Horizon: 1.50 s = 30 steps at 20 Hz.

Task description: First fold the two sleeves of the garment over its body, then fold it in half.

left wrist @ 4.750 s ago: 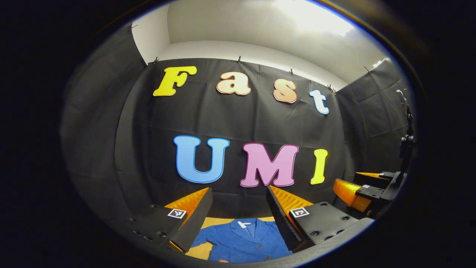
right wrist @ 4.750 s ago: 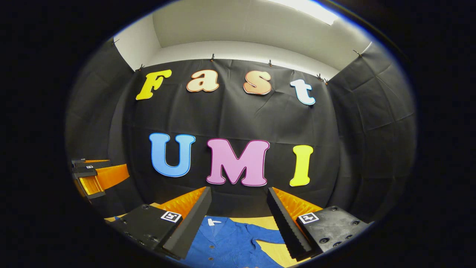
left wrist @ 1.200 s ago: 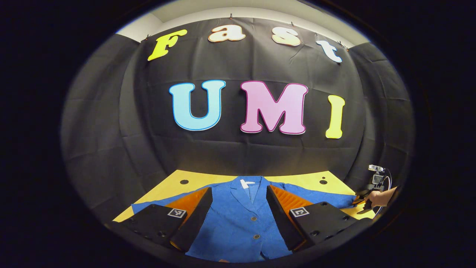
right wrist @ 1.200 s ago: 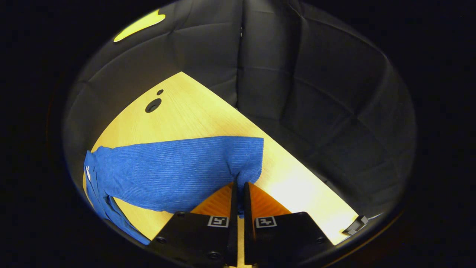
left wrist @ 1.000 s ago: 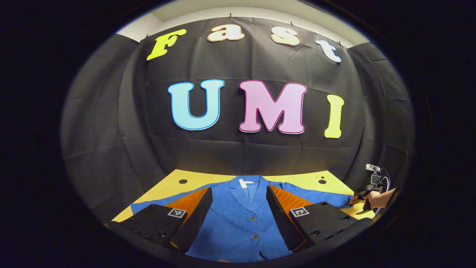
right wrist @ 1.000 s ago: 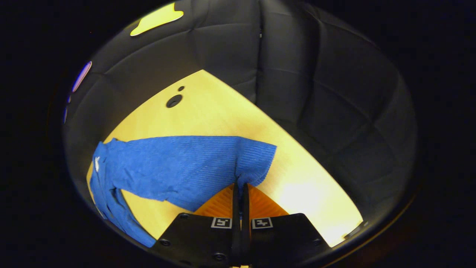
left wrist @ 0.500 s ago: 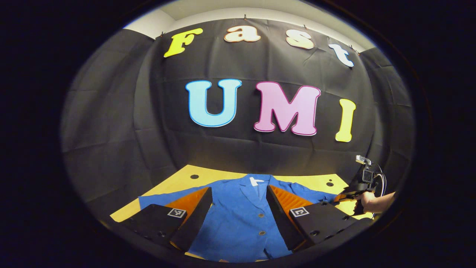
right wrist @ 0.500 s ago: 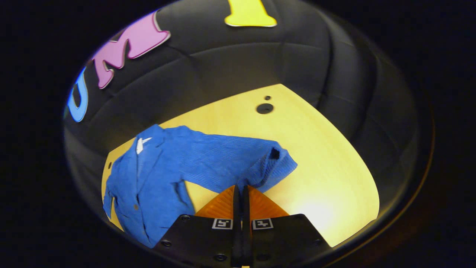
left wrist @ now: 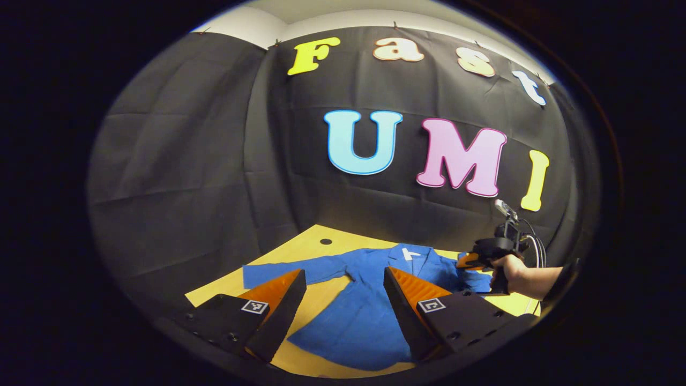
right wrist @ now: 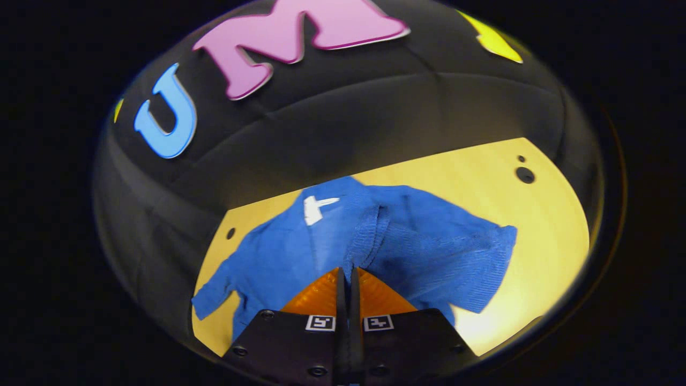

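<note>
1. Now a blue jacket (left wrist: pixel 370 311) lies front-up on the yellow wooden surface (left wrist: pixel 300 252), its collar toward the black cloth wall.
2. Seen in the right gripper view, the right gripper (right wrist: pixel 347 279) has its jaws clamped together on the cuff of the right sleeve (right wrist: pixel 429 252).
3. Half a second ago that cuff was out beside the jacket's body; it has since been carried inward and hangs over the chest, just beside the collar, with the sleeve doubled back in a loose fold.
4. Seen in the left gripper view, a hand (left wrist: pixel 509 268) holds that gripper above the jacket's right shoulder.
5. The left gripper (left wrist: pixel 343 300) hovers above the jacket with its jaws wide apart, holding nothing.
6. The left sleeve (left wrist: pixel 289 271) lies stretched out flat away from the jacket.
7. Judging by this, the first sleeve fold is nearly done; releasing the cuff comes next.
</note>
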Tool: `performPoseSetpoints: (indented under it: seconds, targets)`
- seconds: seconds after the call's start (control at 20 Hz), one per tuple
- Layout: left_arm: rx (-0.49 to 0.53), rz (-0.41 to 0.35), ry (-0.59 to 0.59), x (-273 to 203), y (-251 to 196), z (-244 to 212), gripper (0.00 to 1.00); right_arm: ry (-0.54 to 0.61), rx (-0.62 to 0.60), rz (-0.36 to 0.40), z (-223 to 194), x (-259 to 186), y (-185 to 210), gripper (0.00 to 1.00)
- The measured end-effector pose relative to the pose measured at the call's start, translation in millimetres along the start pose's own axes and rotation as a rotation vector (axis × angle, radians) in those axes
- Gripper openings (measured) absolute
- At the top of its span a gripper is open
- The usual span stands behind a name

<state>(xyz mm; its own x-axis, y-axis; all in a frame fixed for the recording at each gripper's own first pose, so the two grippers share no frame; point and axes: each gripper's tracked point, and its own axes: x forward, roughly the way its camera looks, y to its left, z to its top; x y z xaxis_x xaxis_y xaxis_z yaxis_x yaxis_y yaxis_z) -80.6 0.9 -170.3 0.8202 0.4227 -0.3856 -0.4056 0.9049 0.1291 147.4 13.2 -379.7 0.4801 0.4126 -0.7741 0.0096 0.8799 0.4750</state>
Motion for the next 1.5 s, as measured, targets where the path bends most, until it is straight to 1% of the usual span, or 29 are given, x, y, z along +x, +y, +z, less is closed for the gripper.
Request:
performPoseSetpoints:
  seconds: [0.1, 0.2, 0.3, 0.35, 0.4, 0.45, 0.55, 0.6, 0.65, 0.7, 0.8, 0.9, 1.0, 1.05, 1.1, 1.15, 1.3, 1.4, 1.45, 1.5]
  targets:
    - [-0.005, 0.027, 0.008, -0.3, 14.9, -4.2, 0.83, 0.02, -0.03, 0.065, -5.8, 22.2, 56.8, 0.05]
    - [-0.013, 0.049, 0.011, 1.3, 27.9, -7.5, 0.83, 0.046, -0.058, 0.119, -20.1, 47.2, 105.1, 0.04]
    - [-0.032, 0.069, 0.012, 6.4, 40.5, -10.7, 0.83, 0.078, -0.092, 0.162, -44.3, 67.6, 144.3, 0.04]
    - [-0.046, 0.078, 0.009, 10.3, 47.1, -12.1, 0.83, 0.091, -0.115, 0.171, -56.1, 78.7, 160.6, 0.04]
    - [-0.062, 0.083, 0.006, 15.5, 52.4, -15.6, 0.83, 0.103, -0.138, 0.164, -66.8, 89.8, 169.0, 0.04]
    - [-0.078, 0.085, 0.007, 22.3, 57.1, -17.5, 0.83, 0.1, -0.156, 0.139, -73.4, 98.8, 170.6, 0.04]
    - [-0.099, 0.098, 0.007, 37.6, 72.8, -25.4, 0.83, 0.088, -0.186, 0.116, -87.2, 114.5, 173.2, 0.05]
    - [-0.104, 0.104, 0.005, 45.3, 80.0, -29.9, 0.83, 0.085, -0.206, 0.102, -91.8, 119.8, 170.5, 0.1]
    - [-0.104, 0.109, -0.001, 53.6, 88.1, -33.4, 0.84, 0.074, -0.226, 0.091, -93.1, 122.8, 167.8, 0.43]
    - [-0.098, 0.115, -0.009, 63.7, 96.5, -36.8, 0.84, 0.053, -0.253, 0.073, -92.7, 124.5, 163.6, 0.62]
    - [-0.077, 0.142, -0.013, 91.3, 118.4, -46.6, 0.83, -0.01, -0.308, 0.064, -86.7, 114.0, 155.9, 1.0]
    - [-0.064, 0.168, 0.003, 123.4, 143.7, -59.8, 0.83, -0.095, -0.346, 0.061, -79.4, 98.1, 148.7, 0.98]
    - [-0.096, 0.182, 0.037, 162.2, 169.4, -79.8, 0.83, -0.186, -0.36, 0.065, -71.1, 71.2, 137.2, 0.99]
    - [-0.139, 0.169, 0.078, 183.6, 179.0, -93.1, 0.83, -0.231, -0.362, 0.071, -68.1, 56.2, 131.1, 0.98]
    - [-0.179, 0.17, 0.145, 199.2, 187.2, -111.3, 0.83, -0.276, -0.37, 0.079, -66.7, 43.9, 124.0, 0.98]
    - [-0.211, 0.186, 0.221, 212.9, 195.9, -129.5, 0.83, -0.305, -0.393, 0.077, -68.2, 28.8, 112.0, 0.98]
    - [-0.222, 0.278, 0.301, 243.3, 228.1, -152.3, 0.85, -0.383, -0.462, 0.026, -71.2, -10.4, 64.1, 0.98]
    - [-0.217, 0.301, 0.348, 254.5, 254.9, -164.1, 0.85, -0.424, -0.468, -0.008, -73.4, -35.2, 36.1, 0.98]
    - [-0.206, 0.314, 0.382, 258.2, 261.7, -169.2, 0.89, -0.443, -0.467, -0.033, -70.5, -47.4, 21.7, 0.98]
    - [-0.192, 0.321, 0.409, 265.2, 271.6, -174.9, 0.85, -0.464, -0.463, -0.055, -67.0, -59.6, 8.6, 0.98]
